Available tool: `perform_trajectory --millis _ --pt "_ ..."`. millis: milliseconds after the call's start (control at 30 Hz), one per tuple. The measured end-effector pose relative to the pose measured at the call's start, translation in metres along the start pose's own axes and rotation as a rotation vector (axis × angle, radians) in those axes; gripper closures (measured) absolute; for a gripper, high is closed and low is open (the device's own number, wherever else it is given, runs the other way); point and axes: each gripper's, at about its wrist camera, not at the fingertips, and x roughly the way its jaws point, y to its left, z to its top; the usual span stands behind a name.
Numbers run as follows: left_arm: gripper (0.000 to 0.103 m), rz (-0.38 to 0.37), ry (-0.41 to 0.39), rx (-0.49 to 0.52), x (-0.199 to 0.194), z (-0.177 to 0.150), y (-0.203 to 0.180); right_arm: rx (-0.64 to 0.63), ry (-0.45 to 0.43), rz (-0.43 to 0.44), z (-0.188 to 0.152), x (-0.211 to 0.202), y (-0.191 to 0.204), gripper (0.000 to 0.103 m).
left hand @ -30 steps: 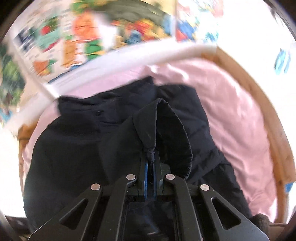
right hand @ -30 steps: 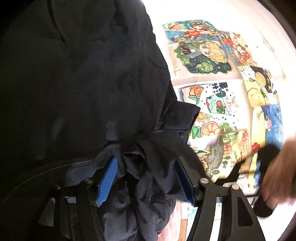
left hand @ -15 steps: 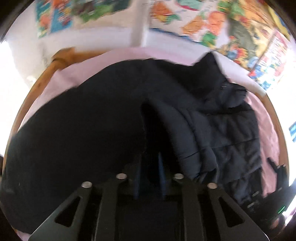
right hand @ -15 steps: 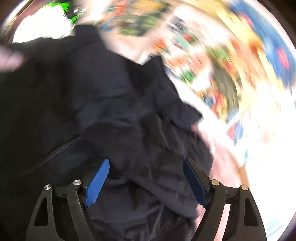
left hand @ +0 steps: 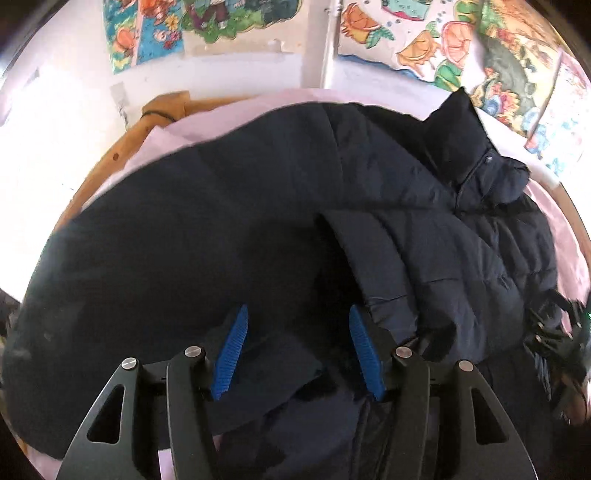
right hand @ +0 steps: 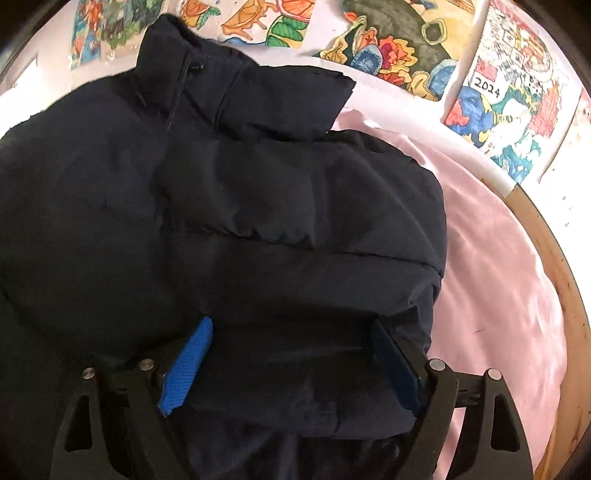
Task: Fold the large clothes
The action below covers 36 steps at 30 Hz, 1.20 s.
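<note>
Dark navy puffer jacket (left hand: 229,229) lies spread over a pink sheet (right hand: 495,280) on a surface w/ a wooden rim (right hand: 561,295) (looks like a bed, can't tell for sure). Collar (left hand: 476,162) w/ snap button sits at the far right in left wrist view, pointing toward the wall. One sleeve (left hand: 373,266) is laid across the jacket body, cuff end near the left gripper.

Left gripper (left hand: 297,347): fingers spread wide, blue pads (left hand: 231,354) visible on both sides, nothing pinched; dark fabric lies under and btwn them. Right gripper (right hand: 291,369): fingers also spread, blue pad (right hand: 186,369) clear on one side, other partly in shadow; jacket bulk sits btwn them but isn't clamped.

In right wrist view the jacket (right hand: 229,221) fills most of the frame, collar (right hand: 192,62) at top, quilted seams running across. Colourful kids' drawings (right hand: 406,48) cover the wall behind; more drawings (left hand: 229,18) in left view. Some black object at right edge of left view, too blurry to ID.
</note>
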Motion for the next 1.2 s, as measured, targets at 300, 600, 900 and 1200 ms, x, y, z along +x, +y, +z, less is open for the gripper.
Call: perform_trajectory --millis 300,600,900,1200 --pt "0.017 -0.178 -0.211 -0.259 -0.082 -0.074 0.060 -0.019 -0.196 0.206 -0.002 -0.083 -0.001 0.000" --pt "0.013 -0.141 -0.280 -0.809 -0.117 -0.159 0.216 -0.031 -0.299 0.500 -0.005 -0.168 0.030 0.000" --pt "0.014 -0.117 -0.309 -1.182 -0.107 -0.189 0.298 -0.132 -0.293 0.555 -0.015 -0.184 0.071 0.000" --pt "0.088 0.006 -0.462 -1.285 -0.123 -0.209 0.302 -0.187 -0.267 0.569 -0.026 -0.181 0.088 0.000"
